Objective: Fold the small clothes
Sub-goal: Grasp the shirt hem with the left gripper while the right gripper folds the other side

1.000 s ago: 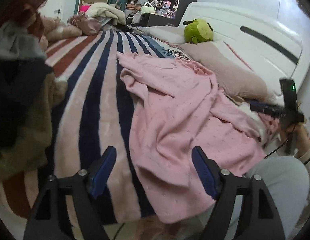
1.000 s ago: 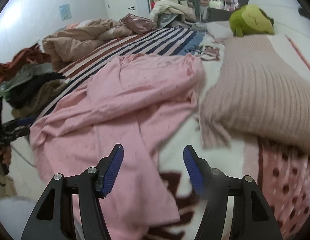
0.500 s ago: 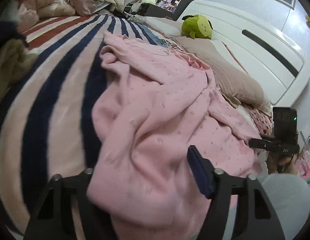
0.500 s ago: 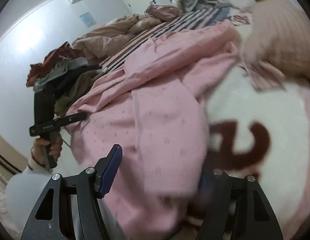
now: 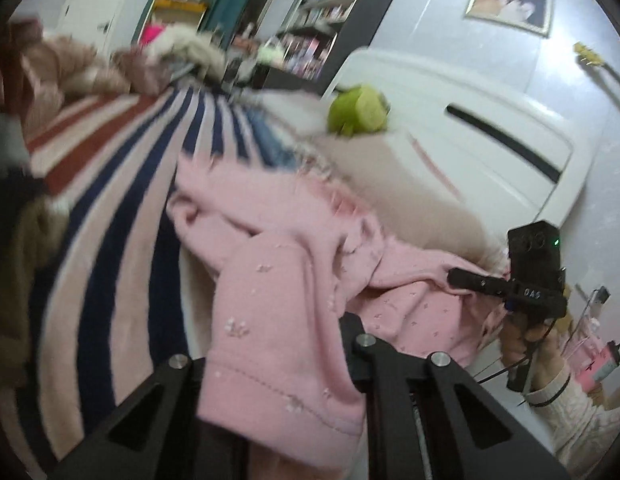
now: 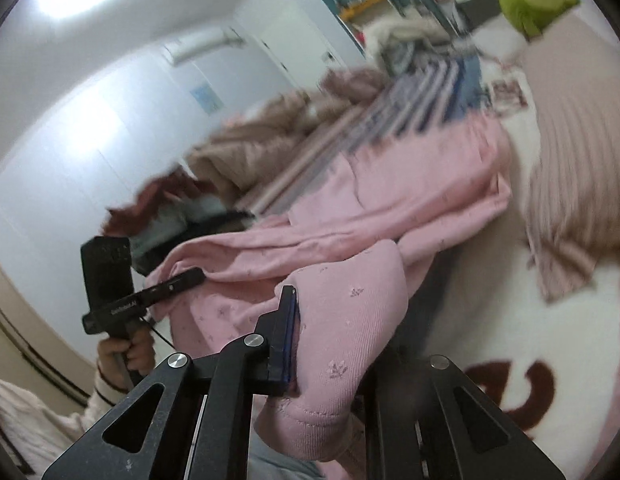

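A pink garment (image 5: 301, 240) with small flower marks lies crumpled on the striped bed cover (image 5: 121, 200). In the left wrist view my left gripper (image 5: 277, 344) is closing on the garment's near hem, which bunches between the jaws and drapes over them. In the right wrist view my right gripper (image 6: 330, 340) is closing on another hem edge of the pink garment (image 6: 410, 192); its blue-padded left finger (image 6: 287, 332) presses the cloth. Both gripped edges are raised off the bed. Each view shows the other gripper, held in a hand, at the garment's far edge.
A green plush toy (image 5: 356, 114) and a beige ribbed pillow (image 5: 410, 184) lie by the white headboard (image 5: 490, 120). A pile of dark and brown clothes (image 5: 13, 220) sits at the left. Crumpled bedding and shelves stand at the far end.
Both grippers went from open above the garment to closed on its near edge. The edge has been lifted, and the garment is bunched nearer the cameras.
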